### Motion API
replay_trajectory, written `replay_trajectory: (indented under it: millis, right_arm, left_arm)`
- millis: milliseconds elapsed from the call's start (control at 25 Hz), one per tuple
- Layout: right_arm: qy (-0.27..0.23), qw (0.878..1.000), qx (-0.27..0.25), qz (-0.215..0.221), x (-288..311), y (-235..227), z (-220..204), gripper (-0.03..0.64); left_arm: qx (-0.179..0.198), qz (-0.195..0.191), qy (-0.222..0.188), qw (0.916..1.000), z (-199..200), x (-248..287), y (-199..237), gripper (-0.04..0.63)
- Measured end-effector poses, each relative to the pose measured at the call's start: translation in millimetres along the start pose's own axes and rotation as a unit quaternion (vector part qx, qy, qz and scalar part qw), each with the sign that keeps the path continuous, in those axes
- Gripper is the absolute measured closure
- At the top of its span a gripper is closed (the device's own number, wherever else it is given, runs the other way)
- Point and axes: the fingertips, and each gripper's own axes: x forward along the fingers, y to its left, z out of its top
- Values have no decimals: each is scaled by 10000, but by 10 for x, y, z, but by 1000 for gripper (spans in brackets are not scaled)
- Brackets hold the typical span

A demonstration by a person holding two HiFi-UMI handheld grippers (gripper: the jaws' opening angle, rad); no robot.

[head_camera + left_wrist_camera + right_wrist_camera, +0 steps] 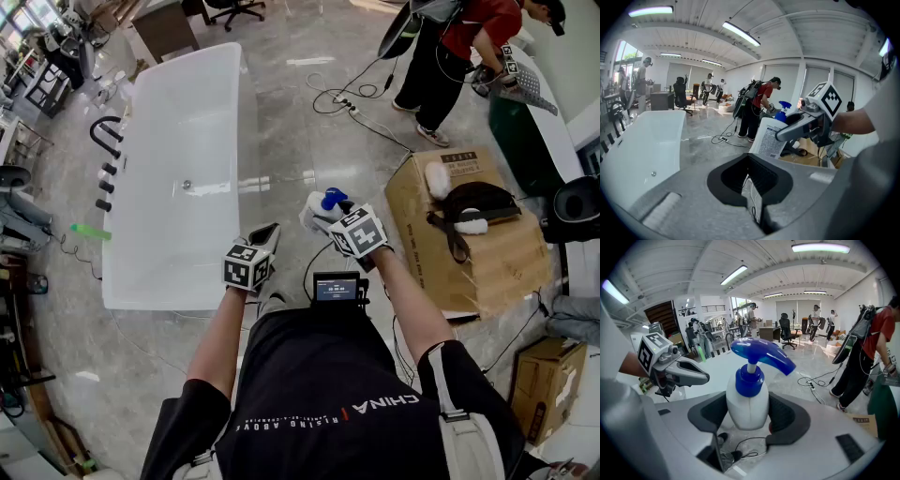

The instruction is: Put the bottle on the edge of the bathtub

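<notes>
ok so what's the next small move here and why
Probably carry the bottle left toward the bathtub rim. The right gripper has its jaws closed on the bottle, which hangs over the floor beside the bathtub, not yet above its edge. The left gripper is shut and empty.

The black shirt (309, 375) reads "CHINA" and "RISING ABOVE".

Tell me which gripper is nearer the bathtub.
Left. The left gripper hangs just off the bathtub, at its near corner; the right gripper, gripping the bottle, is farther right.
</notes>
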Motion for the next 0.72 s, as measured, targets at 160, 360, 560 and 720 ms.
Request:
replay_trajectory:
  millis: [160,360,560,720]
  right_arm:
    - [3,10000,-34,-37,-11,-30,16,345]
    - [2,10000,11,-5,-6,-37,13,345]
    - [-6,10000,25,23,-20,-40,4,345]
    - [-45,10000,45,22,-61,-99,0,345]
  left_arm:
    - [-85,31,-160,9998,71,-14,30,586]
    - [-44,-25,-75,10000,35,2,9,586]
    - [-131,-140,-70,9998,24,12,-40,586]
    - [-90,-164,-17,9998,57,64,-86,586]
